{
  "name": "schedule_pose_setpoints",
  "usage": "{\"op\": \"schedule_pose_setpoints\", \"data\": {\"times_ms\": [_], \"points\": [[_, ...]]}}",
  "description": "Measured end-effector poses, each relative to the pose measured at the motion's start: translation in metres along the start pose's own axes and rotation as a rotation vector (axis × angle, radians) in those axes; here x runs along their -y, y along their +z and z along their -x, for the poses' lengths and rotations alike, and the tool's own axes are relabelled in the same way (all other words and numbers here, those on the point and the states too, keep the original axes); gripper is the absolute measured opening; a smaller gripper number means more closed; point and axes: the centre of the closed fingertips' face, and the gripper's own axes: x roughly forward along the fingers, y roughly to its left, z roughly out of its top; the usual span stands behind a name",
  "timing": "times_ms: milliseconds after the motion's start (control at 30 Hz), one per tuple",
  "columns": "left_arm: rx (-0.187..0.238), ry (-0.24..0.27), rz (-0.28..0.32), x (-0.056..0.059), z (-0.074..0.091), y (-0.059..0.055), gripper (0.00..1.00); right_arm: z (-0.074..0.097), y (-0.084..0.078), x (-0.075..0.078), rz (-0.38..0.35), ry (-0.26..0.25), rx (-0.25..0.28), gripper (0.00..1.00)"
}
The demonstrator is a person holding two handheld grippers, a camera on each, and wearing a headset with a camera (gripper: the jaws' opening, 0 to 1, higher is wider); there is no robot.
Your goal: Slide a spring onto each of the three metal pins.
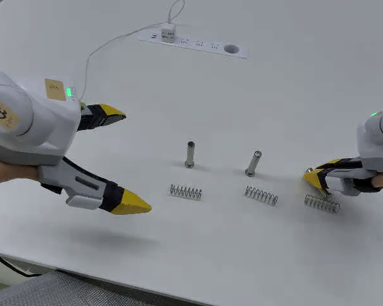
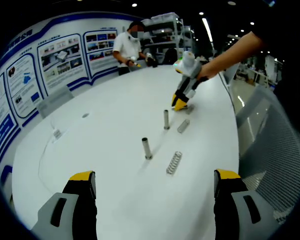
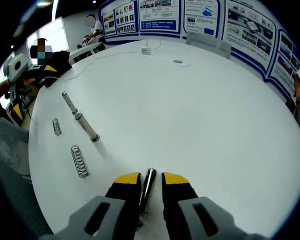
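Posters [image 3: 155,12] flank white table [image 1: 293,89]; left tongs [image 2: 155,177] gape, right tongs [image 3: 151,178] pinch a pin [image 3: 148,184].

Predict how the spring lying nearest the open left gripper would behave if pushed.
Lying on its side on the smooth table, the spring would probably roll. Its thin, open coils suggest it is light and likely squashes if gripped hard.

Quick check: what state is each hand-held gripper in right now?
Left hand-held gripper: open, holding nothing.
Right hand-held gripper: shut on a metal pin.
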Motion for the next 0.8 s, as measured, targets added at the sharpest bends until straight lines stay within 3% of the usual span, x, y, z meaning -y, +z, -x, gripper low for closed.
{"op": "schedule_pose_setpoints", "data": {"times_ms": [67,200,300,400,600,733,800], "points": [[-0.003,0.000,0.000,-0.0002,-0.0001,-0.0008,1.00,-0.0005,-0.0020,0.0010,0.020,-0.010,-0.018,0.17],[0.005,0.001,0.002,-0.0008,0.0005,0.0009,1.00,0.0003,-0.0016,0.0019,-0.022,-0.010,-0.028,0.16],[0.003,0.003,0.003,-0.0017,0.0005,0.0003,1.00,0.0004,-0.0010,0.0008,-0.011,-0.019,-0.041,0.15],[0.014,0.003,0.012,-0.0015,0.0002,0.0027,1.00,-0.0006,-0.0013,0.0027,-0.067,-0.042,-0.070,0.15],[0.024,0.008,0.013,-0.0033,0.0014,0.0064,1.00,-0.0030,-0.0016,-0.0017,-0.057,-0.043,-0.111,0.10],[0.024,0.008,0.009,-0.0031,0.0019,0.0073,1.00,-0.0030,-0.0028,0.0000,-0.124,-0.038,-0.117,0.09],[0.024,0.007,0.006,-0.0026,0.0023,0.0078,1.00,-0.0031,-0.0029,0.0001,-0.118,-0.033,-0.120,0.09]]}}
